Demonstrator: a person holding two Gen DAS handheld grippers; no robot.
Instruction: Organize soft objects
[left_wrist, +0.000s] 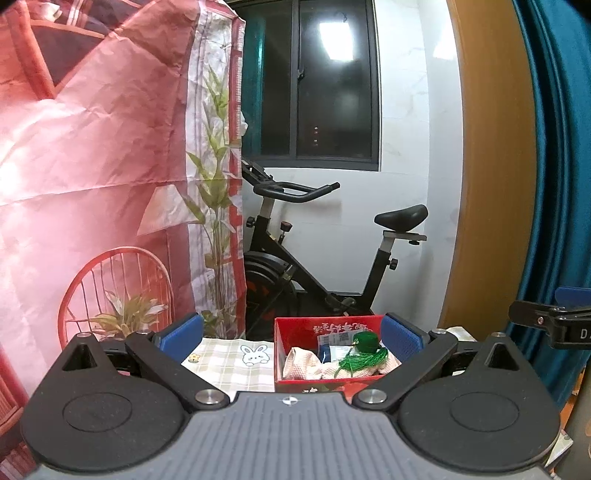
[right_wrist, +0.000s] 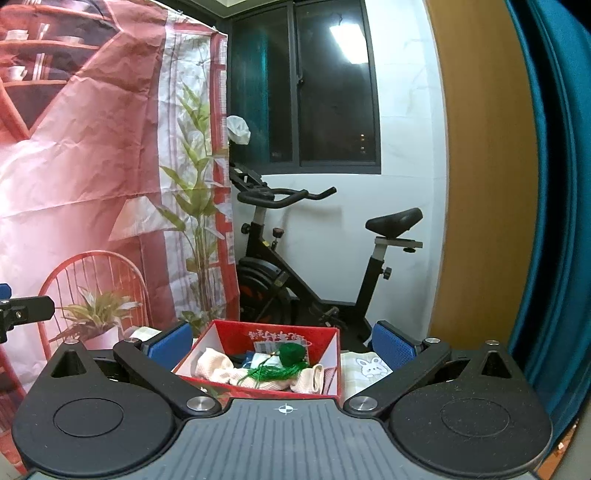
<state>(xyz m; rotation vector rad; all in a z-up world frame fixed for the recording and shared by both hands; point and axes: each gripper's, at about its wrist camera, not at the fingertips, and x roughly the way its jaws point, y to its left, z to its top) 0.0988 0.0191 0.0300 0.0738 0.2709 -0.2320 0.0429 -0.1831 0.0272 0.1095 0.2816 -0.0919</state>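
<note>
The red box (left_wrist: 295, 328) sits on the checked bunny cloth (left_wrist: 229, 360), holding a cream cloth (left_wrist: 301, 363) and green yarn (left_wrist: 364, 341) with loose strands spilling over it. Your left gripper (left_wrist: 291, 332) hangs just before the box, jaws spread wide, gripping nothing. Your right gripper (right_wrist: 282, 341) likewise: wide apart, empty. An exercise bike (left_wrist: 325, 254) stands behind the box.
</note>
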